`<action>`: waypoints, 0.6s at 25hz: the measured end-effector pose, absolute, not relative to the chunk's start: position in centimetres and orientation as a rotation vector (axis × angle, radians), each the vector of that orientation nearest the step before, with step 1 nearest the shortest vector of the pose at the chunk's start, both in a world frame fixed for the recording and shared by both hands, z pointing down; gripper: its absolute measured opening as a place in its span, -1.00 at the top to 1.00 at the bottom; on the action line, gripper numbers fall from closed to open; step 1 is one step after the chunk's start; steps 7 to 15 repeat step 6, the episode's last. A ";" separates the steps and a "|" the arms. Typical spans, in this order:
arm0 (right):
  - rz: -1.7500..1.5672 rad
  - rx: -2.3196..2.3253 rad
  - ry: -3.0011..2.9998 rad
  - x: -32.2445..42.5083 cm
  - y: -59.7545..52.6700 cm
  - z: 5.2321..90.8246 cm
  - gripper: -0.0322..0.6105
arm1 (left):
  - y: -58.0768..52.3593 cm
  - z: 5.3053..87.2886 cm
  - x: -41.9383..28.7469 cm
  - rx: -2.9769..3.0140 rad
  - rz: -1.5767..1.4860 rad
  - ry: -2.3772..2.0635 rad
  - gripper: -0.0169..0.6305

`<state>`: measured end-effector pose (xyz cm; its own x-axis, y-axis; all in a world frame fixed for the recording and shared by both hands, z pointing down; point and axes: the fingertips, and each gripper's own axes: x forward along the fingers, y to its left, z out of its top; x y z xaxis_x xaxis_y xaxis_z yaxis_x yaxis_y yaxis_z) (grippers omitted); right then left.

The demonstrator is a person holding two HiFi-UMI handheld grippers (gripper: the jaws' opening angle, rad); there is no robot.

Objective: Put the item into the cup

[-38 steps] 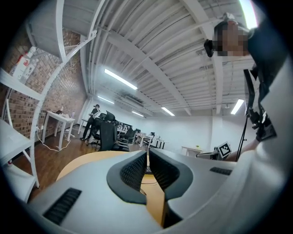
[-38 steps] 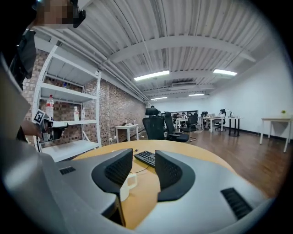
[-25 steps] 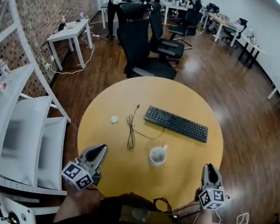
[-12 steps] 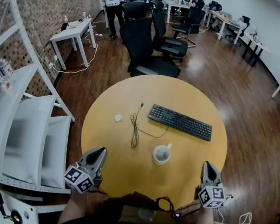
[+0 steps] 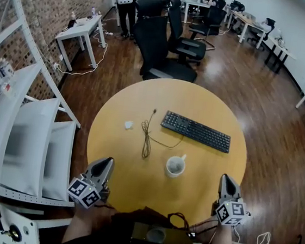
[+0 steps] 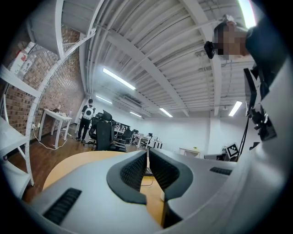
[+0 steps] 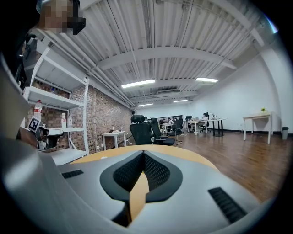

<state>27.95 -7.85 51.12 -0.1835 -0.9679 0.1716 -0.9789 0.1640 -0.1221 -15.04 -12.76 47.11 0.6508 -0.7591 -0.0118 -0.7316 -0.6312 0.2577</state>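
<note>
Now, left claw [image 5: 105, 163]: together, empty.
Right claw [image 5: 226, 179]: together, empty.
Cup [image 5: 175, 165]: upright, so I can drop item [image 5: 128, 125] in.

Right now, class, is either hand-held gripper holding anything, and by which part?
Nothing is held: the left hand-held gripper and the right hand-held gripper both have jaws shut together, empty.

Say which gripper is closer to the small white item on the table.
The left gripper; the white item lies left of the cable, far from the right gripper.

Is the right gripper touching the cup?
Apart. The head view shows bare table between the right gripper and the cup.
</note>
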 end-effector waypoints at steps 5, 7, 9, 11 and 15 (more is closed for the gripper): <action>0.305 1.990 -2.337 27.9 -7.9 50.5 0.87 | -13.1 47.1 -15.4 2.640 -0.179 -1.218 0.90; 0.299 1.995 -2.332 27.8 -7.9 50.2 0.87 | -13.2 47.1 -15.5 2.640 -0.180 -1.219 0.90; 0.299 1.995 -2.332 27.8 -7.9 50.2 0.87 | -13.2 47.1 -15.5 2.640 -0.180 -1.219 0.90; 0.299 1.995 -2.332 27.8 -7.9 50.2 0.87 | -13.2 47.1 -15.5 2.640 -0.180 -1.219 0.90; 0.299 1.995 -2.332 27.8 -7.9 50.2 0.87 | -13.2 47.1 -15.5 2.640 -0.180 -1.219 0.90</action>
